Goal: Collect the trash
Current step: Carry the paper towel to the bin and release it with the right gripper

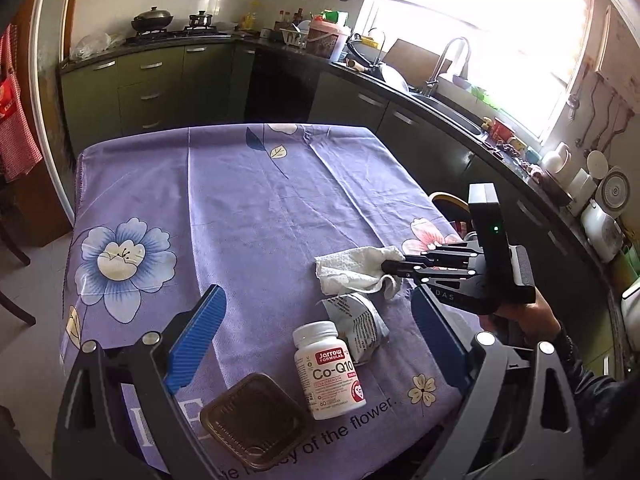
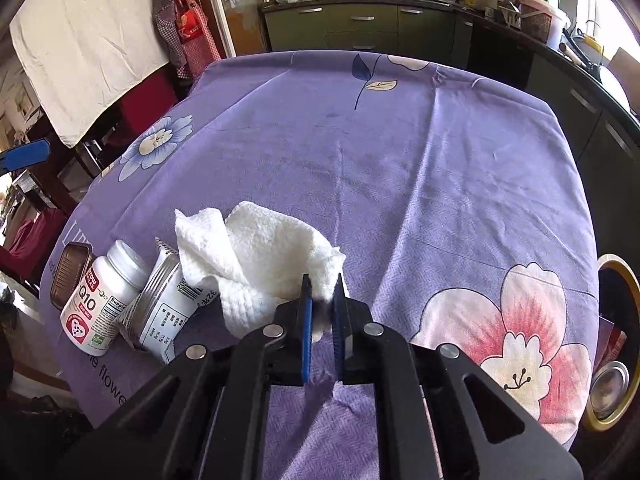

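A crumpled white paper towel (image 2: pixel 260 256) lies on the purple flowered tablecloth (image 2: pixel 400 160). My right gripper (image 2: pixel 323 292) is shut on its near edge; in the left wrist view it (image 1: pixel 394 266) reaches in from the right onto the towel (image 1: pixel 356 272). Beside the towel lie a white Co-Q10 pill bottle (image 1: pixel 326 364), a crumpled white packet (image 1: pixel 360 324) and a brown square plastic lid (image 1: pixel 256 416). My left gripper (image 1: pixel 320 312) is open and empty, held above the near table edge over these items.
A trash bin with a yellow rim (image 2: pixel 614 344) stands below the table's right edge. Kitchen counters, a sink (image 1: pixel 448 100) and a stove (image 1: pixel 168 28) run along the far and right walls. A chair (image 1: pixel 12 248) stands left of the table.
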The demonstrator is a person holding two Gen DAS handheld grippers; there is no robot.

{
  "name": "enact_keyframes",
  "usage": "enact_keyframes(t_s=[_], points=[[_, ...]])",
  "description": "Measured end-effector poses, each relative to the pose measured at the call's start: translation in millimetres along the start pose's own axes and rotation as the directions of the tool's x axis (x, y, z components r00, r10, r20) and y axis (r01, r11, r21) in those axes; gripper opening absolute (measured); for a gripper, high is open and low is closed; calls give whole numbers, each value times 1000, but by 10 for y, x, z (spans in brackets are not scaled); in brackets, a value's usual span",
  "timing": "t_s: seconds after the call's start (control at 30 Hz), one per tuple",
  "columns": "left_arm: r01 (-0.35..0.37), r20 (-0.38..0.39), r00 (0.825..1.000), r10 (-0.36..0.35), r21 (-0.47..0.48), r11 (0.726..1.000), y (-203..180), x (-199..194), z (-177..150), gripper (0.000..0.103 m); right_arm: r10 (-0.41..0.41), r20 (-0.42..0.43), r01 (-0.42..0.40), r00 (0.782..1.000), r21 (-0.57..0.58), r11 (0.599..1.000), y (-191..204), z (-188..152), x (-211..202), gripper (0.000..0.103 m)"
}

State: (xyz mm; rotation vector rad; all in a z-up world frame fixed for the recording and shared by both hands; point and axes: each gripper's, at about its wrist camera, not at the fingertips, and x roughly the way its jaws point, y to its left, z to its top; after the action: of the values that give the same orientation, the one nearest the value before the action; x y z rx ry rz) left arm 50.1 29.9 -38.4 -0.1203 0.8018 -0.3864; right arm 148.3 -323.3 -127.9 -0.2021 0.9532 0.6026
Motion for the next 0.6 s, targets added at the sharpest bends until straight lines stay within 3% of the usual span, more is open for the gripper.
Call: enact_keyframes(t_s=[0.27,0.6], points=[[-10,-12,1000,10,21,1000,-59,36,4,89,48,140,-62,989,92,994,-167,50,-486,9],[-5,-29,1000,7,61,998,-150,66,-6,89,4,239,-34,971,120,992,-269,164,-918,9]])
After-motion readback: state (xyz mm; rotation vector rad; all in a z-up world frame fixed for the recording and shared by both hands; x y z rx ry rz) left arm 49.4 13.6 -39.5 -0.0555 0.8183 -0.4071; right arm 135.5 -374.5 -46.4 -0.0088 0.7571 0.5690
